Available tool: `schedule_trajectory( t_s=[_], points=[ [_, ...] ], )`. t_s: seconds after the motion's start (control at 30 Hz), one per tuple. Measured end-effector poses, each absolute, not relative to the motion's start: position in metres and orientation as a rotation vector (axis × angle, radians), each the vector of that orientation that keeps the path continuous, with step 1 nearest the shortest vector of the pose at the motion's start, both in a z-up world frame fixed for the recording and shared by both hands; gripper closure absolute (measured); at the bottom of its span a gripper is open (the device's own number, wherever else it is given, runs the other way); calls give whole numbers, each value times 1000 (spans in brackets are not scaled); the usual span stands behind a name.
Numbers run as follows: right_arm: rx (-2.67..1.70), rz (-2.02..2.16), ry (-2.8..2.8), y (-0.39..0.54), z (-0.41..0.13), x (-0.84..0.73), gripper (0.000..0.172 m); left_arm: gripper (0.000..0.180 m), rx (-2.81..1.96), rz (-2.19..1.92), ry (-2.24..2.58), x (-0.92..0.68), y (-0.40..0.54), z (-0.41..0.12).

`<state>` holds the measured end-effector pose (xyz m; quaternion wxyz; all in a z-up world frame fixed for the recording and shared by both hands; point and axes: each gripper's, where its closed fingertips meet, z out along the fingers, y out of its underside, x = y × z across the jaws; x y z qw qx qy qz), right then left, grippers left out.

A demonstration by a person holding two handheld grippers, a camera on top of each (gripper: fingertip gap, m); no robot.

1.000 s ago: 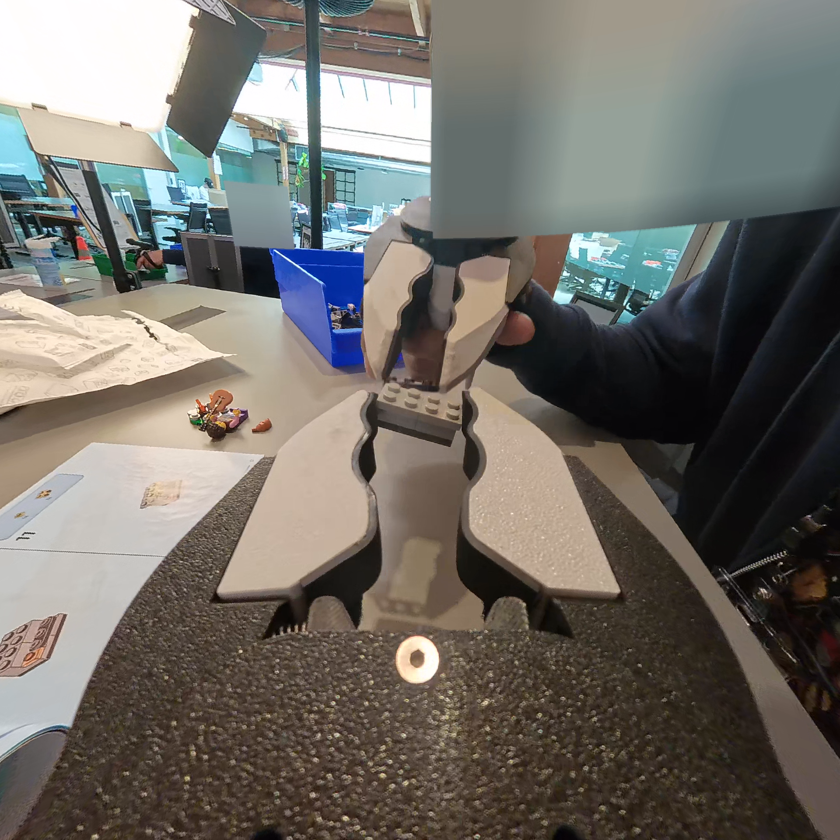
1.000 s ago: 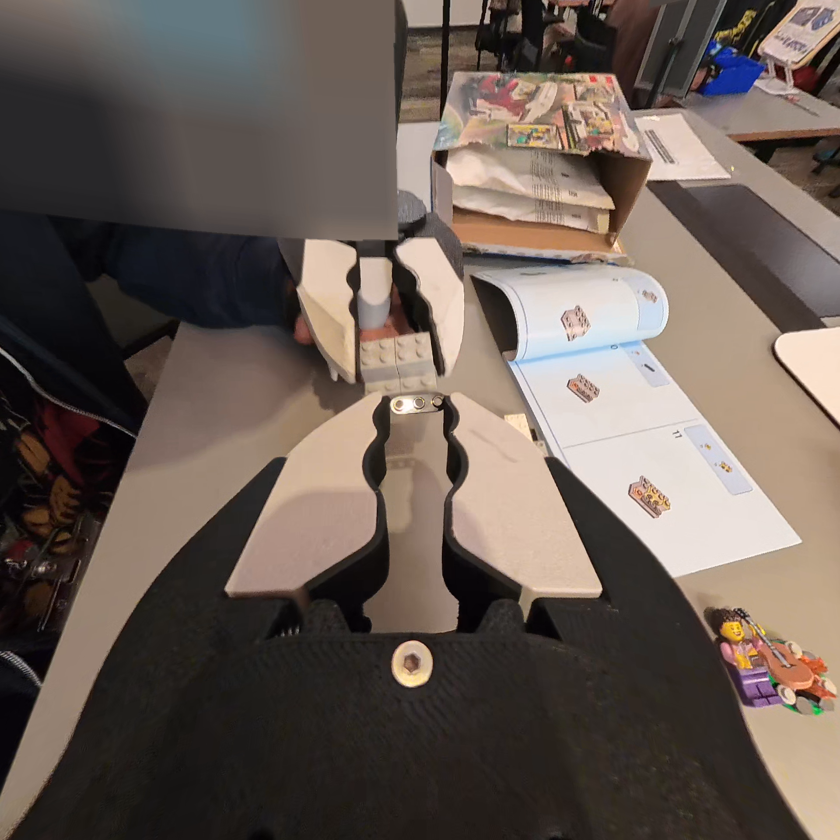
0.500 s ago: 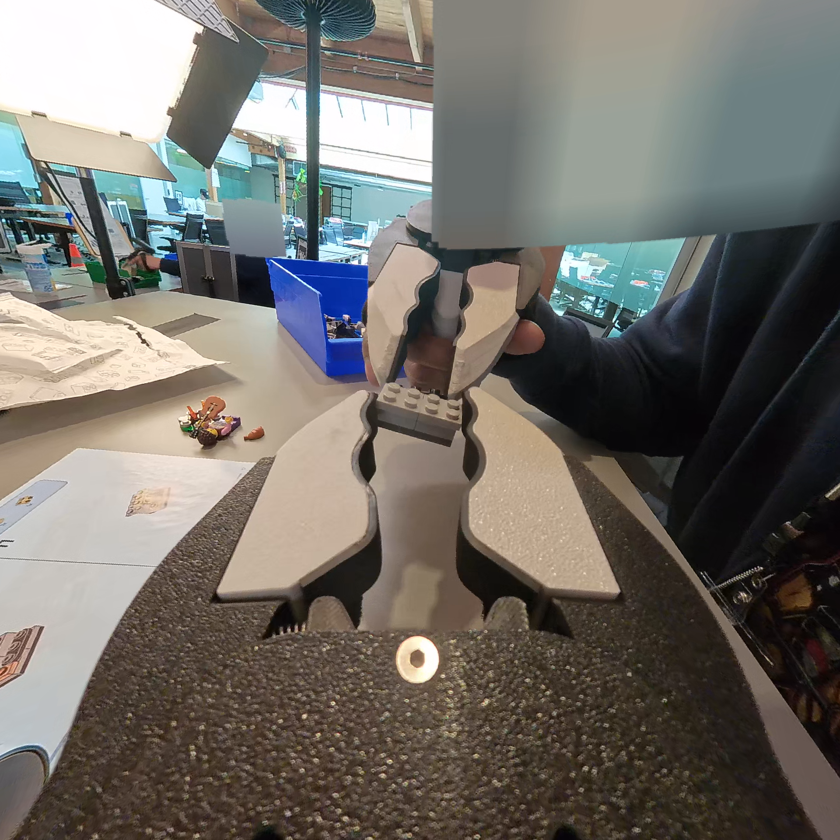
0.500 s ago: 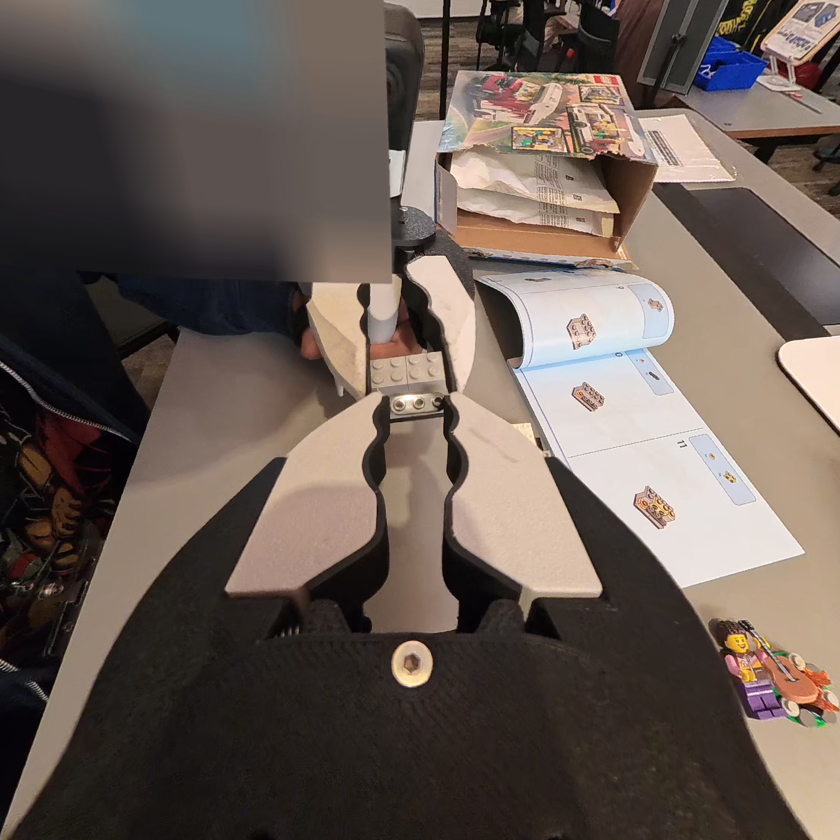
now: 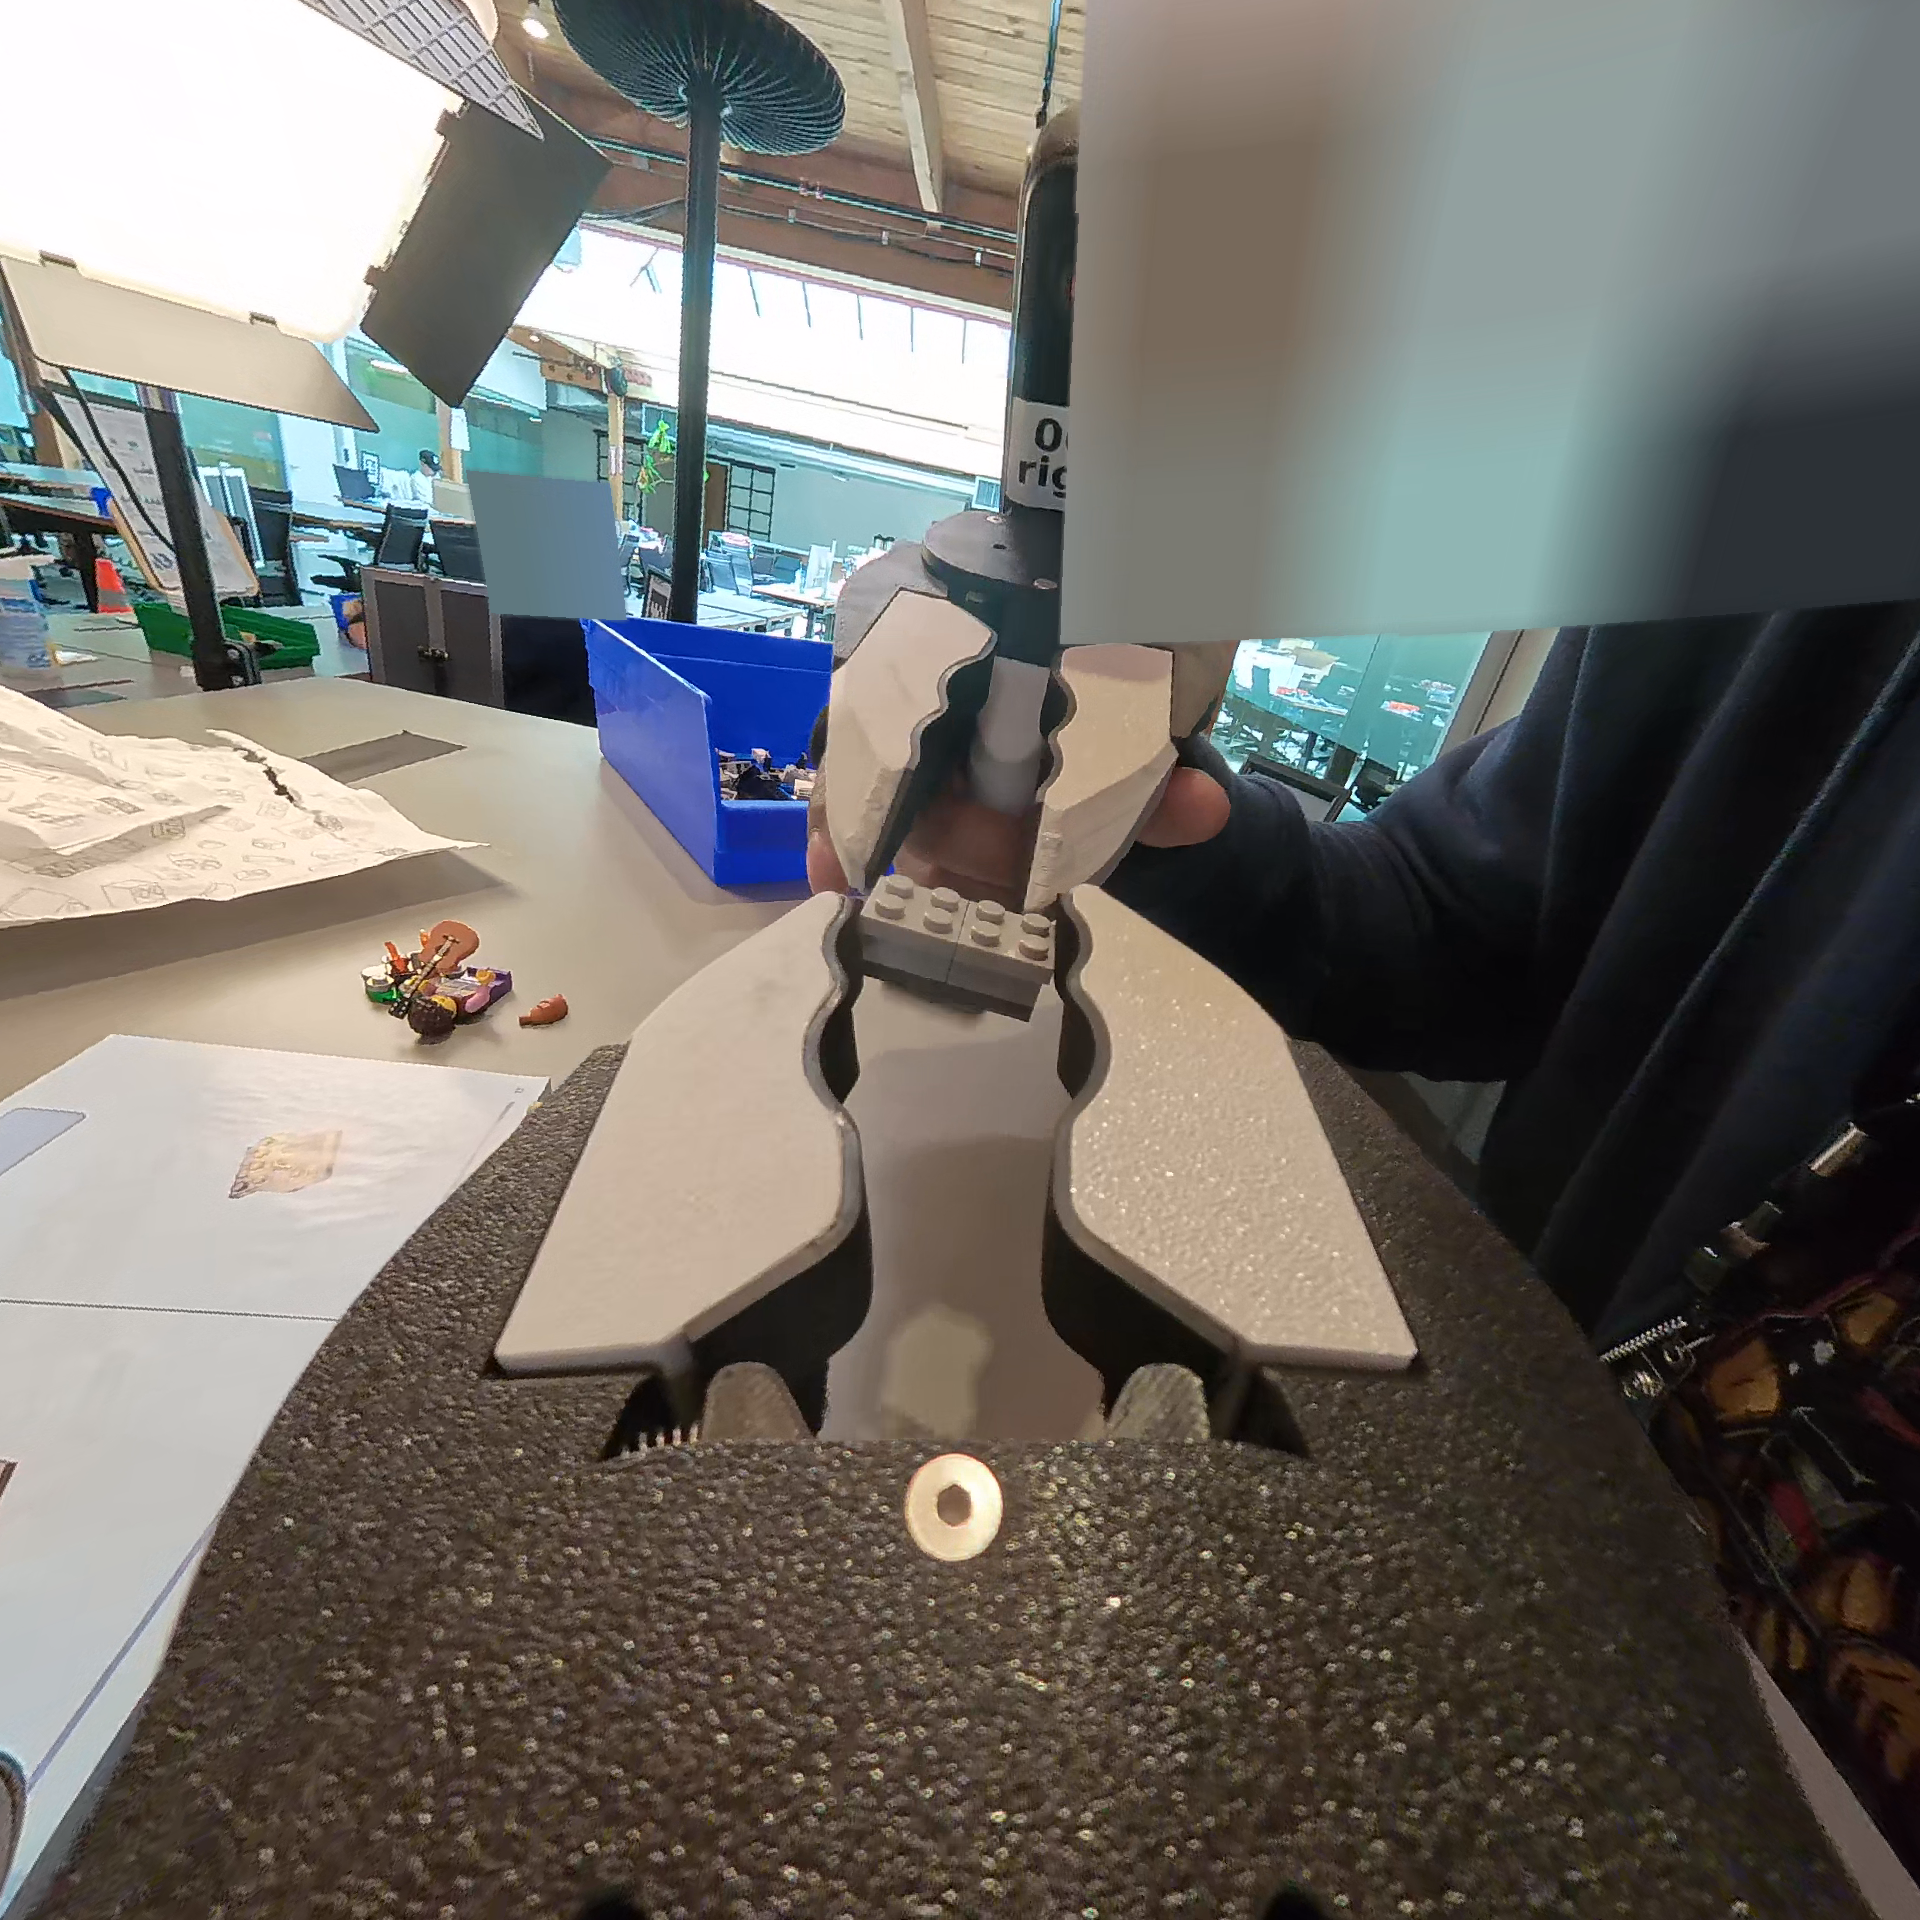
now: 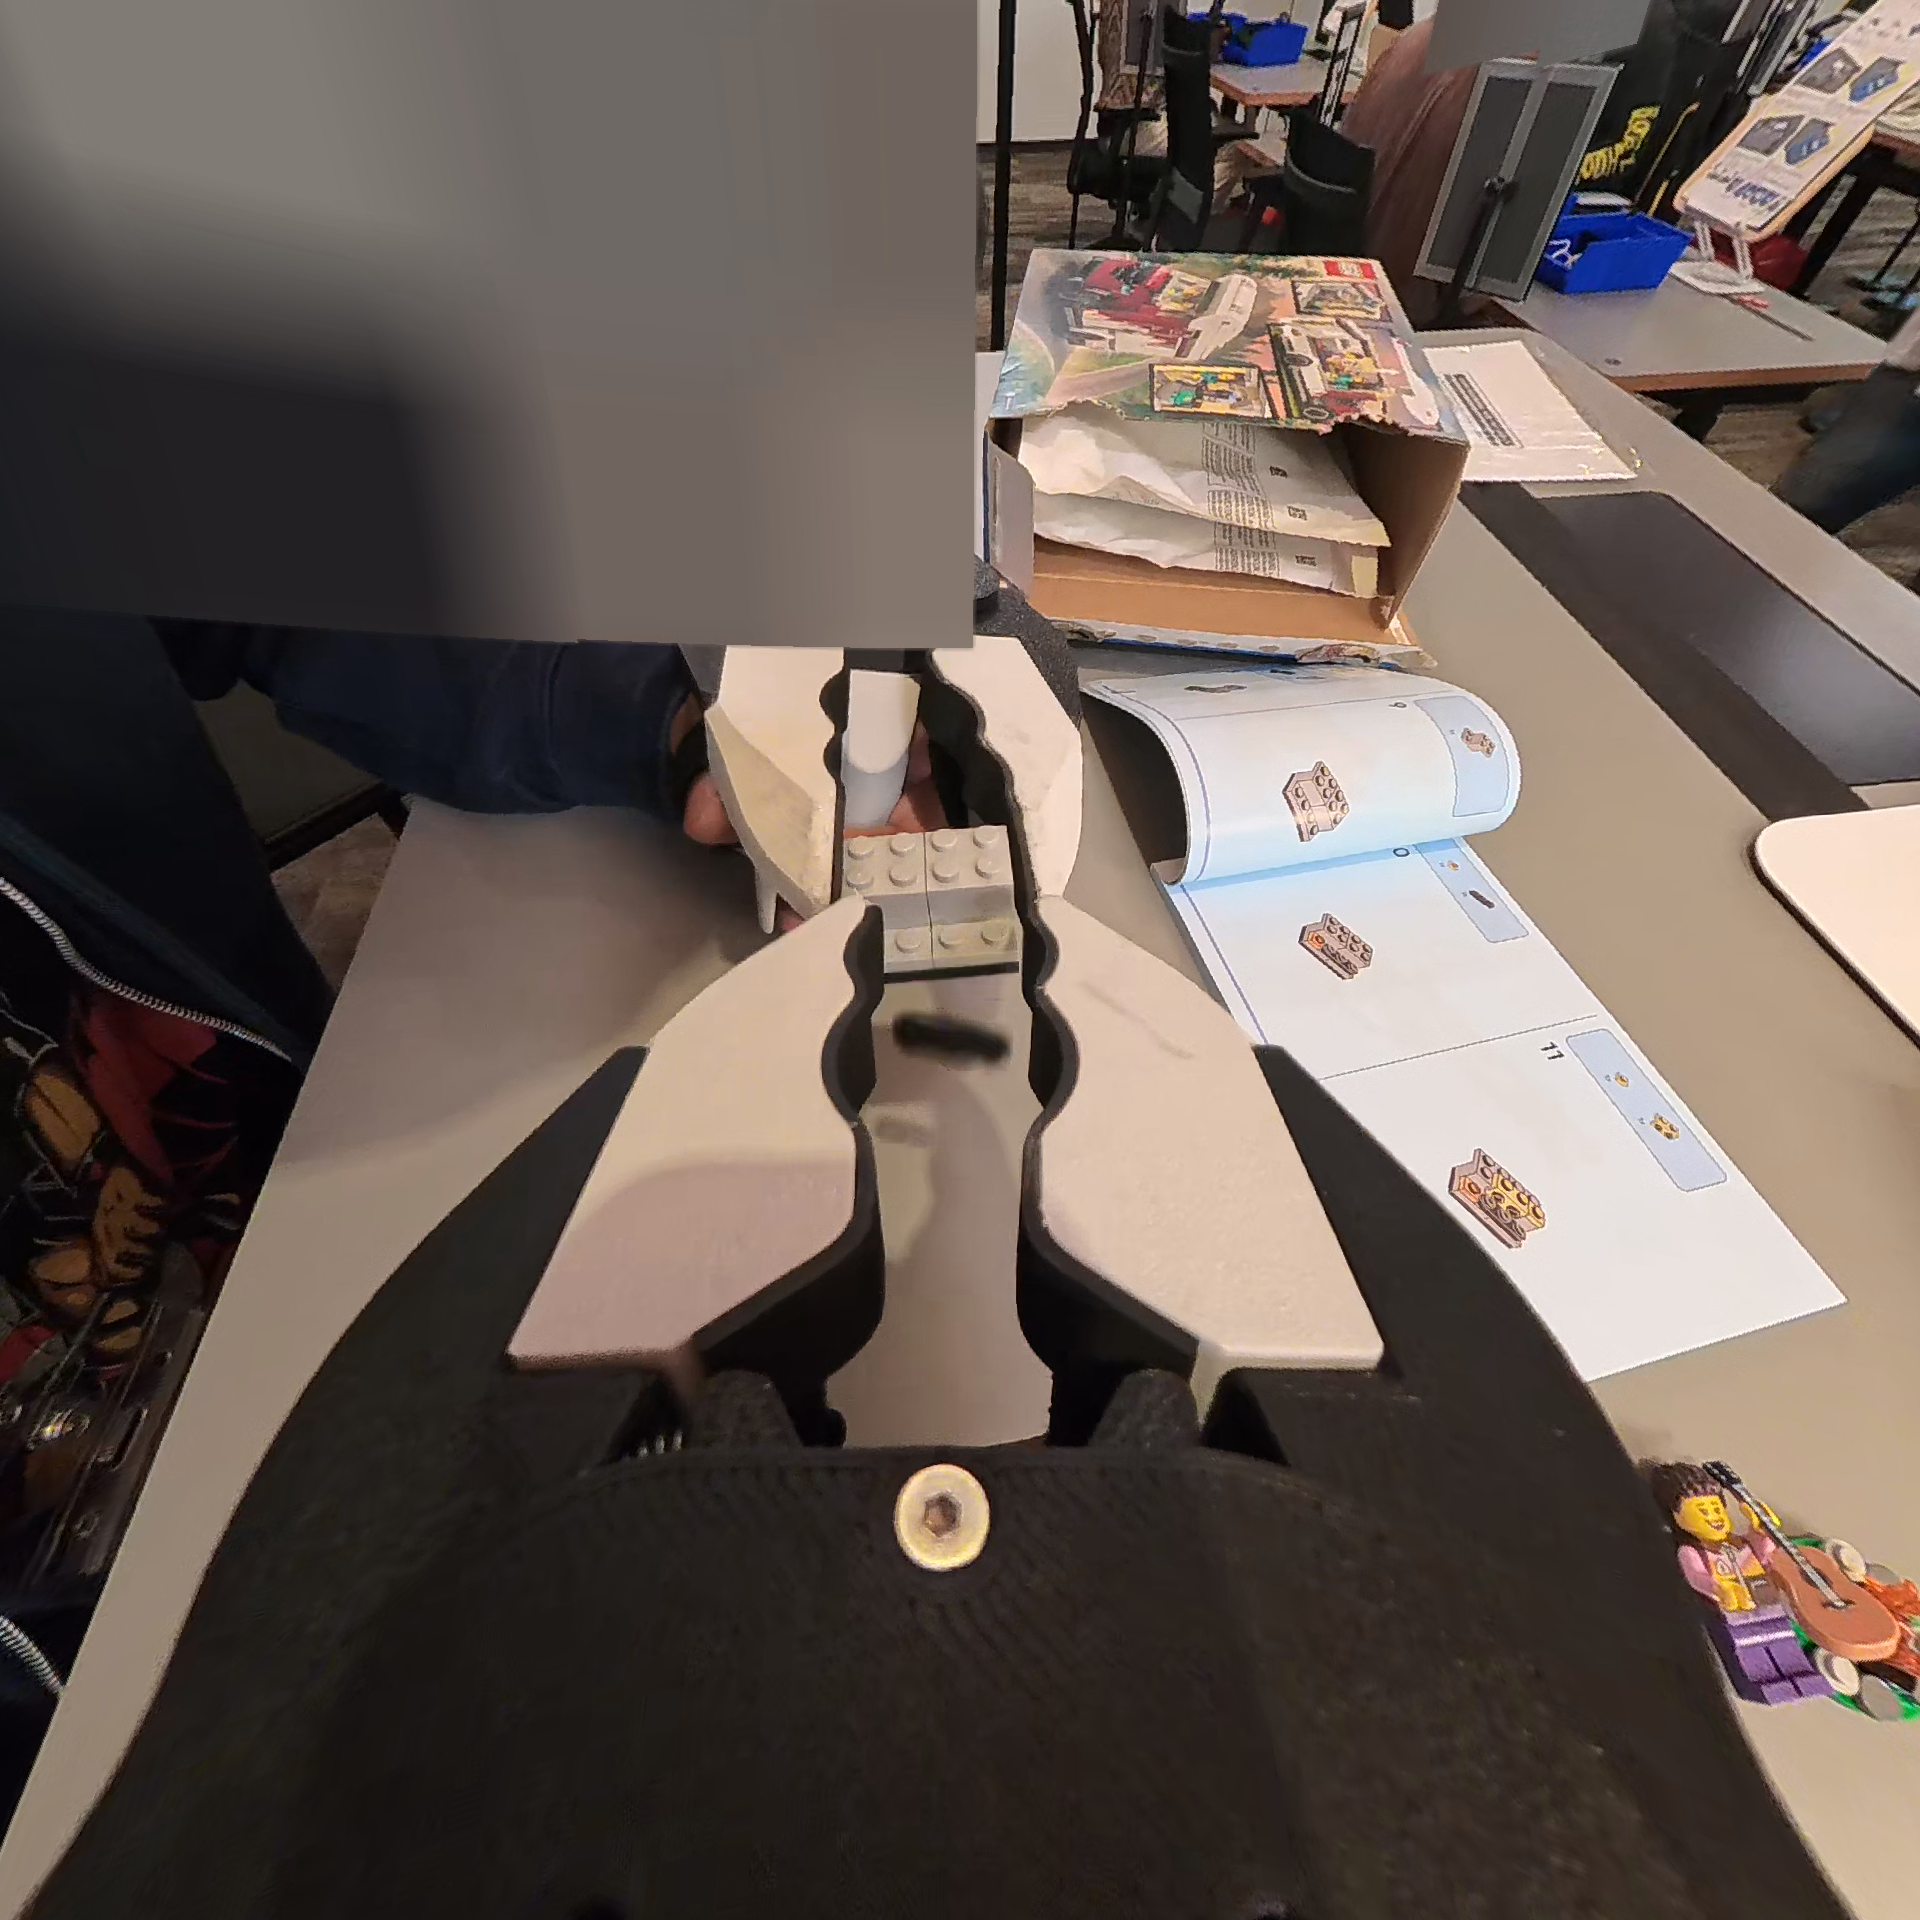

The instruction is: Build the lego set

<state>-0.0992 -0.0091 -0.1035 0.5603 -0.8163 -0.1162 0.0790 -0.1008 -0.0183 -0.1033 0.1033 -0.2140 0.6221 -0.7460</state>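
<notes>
Clenched between the pads of left gripper (image 5: 954, 951): grey studded plastic brick block (image 5: 961, 935), aloft just right of blue plastic bin (image 5: 665, 727). Studs up, long axis crosswise, pad to pad, slightly tilted. Parted, pinching nothing: right gripper (image 6: 945, 923), tips at block's top. Judged best kept level, squeeze even

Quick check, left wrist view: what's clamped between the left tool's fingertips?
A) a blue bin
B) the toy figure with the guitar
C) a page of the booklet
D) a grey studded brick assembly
D: the grey brick assembly sits between the left tool's fingertips, both pressed on its sides, while the blue bin, toy figure and booklet are on the table.
</notes>
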Motion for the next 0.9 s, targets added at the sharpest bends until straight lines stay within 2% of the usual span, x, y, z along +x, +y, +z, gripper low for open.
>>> schedule_trajectory(
  t_s=[0.23,0.6,0.9],
  points=[
    [-1969,117,-316,-17,-113,-93,144,145,-649,-2171,1845,-99,-17,-105],
    [-2330,219,-286,-71,-223,-123,135,145,-711,-2160,1781,-91,-1,-100],
    [-2383,-1,-71,-56,-230,-121,135,145,-701,-2128,1819,-90,-6,-106]
  ],
)
